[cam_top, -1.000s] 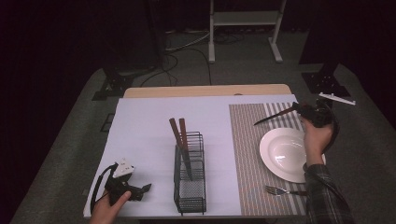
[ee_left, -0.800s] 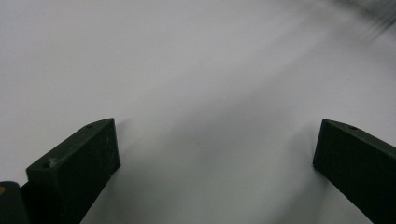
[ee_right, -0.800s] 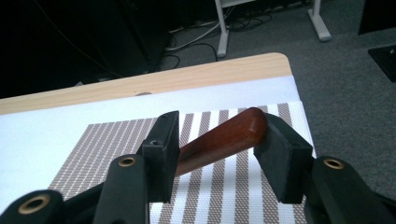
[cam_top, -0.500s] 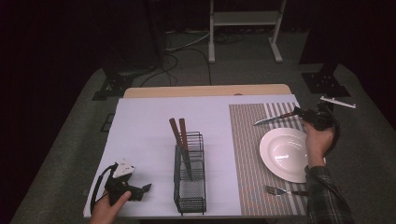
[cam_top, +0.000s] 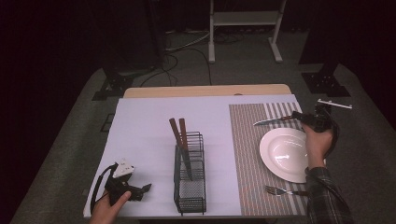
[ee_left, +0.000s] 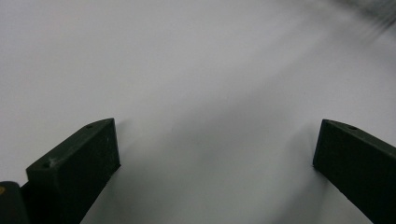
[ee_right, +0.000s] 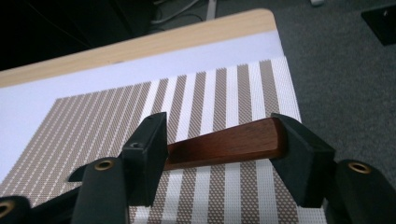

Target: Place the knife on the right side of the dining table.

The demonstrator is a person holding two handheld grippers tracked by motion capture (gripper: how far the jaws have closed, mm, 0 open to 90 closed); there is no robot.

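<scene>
Knife (cam_top: 274,121) is set by the plate (cam_top: 286,154), counter's far right | right gripper (cam_top: 312,120) jaws just spread, handle between, unpinched | left gripper (cam_top: 135,192) spread, empty.

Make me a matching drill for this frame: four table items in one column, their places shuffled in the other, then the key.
Column 1
1. knife
2. fork
3. plate
4. wire caddy

Column 2
A. on the striped placemat, middle of its right part
B. on the white cover, centre, holding two wooden handles
C. wooden handle lying between the right tool's jaws, blade over the mat's far part
D. near edge of the mat, below the plate

Pairs: 1-C, 2-D, 3-A, 4-B
</scene>
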